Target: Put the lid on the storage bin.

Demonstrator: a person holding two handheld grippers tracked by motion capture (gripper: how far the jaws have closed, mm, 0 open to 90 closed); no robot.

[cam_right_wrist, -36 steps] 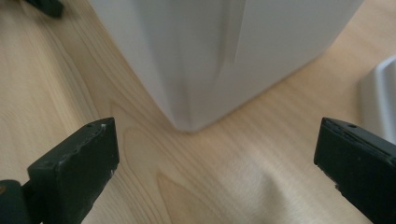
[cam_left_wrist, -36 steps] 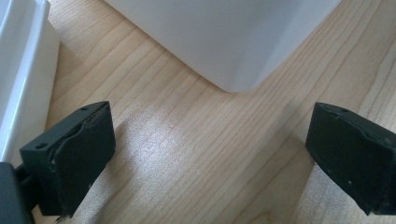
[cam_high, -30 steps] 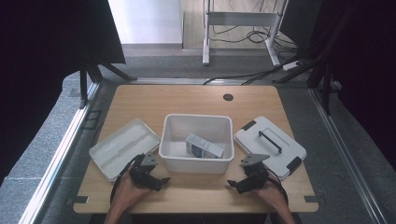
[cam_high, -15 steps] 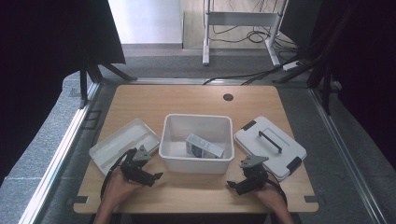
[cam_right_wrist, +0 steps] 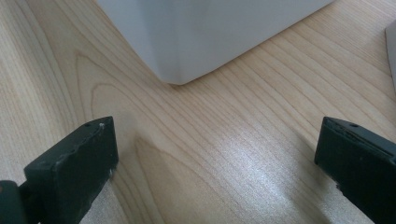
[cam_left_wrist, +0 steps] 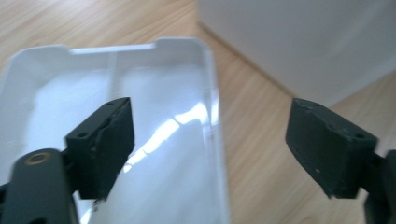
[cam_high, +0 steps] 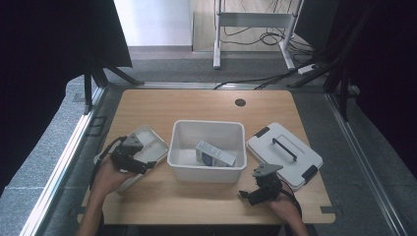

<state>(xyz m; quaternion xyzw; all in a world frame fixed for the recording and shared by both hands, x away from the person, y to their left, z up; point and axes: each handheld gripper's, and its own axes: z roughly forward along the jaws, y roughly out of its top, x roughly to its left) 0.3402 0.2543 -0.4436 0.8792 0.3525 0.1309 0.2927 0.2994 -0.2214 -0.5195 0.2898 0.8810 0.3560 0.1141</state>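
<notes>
One shallow white tray [cam_high: 147, 142] lies near the tabletop's [cam_high: 196, 105] left edge, just beside the white bin [cam_high: 206, 169]. The left gripper [cam_high: 147, 164] hovers over the tray's right rim, jaws apart with nothing between them, having just been closing. The right gripper [cam_high: 244, 195] sits by the front edge, jaws wide and empty, bare wood ahead. A carton [cam_high: 215, 154] lies in the bin. The lid [cam_high: 285, 155] overhangs the right edge, probably slightly. The tray's near end is hidden by the left hand [cam_high: 105, 179].
</notes>
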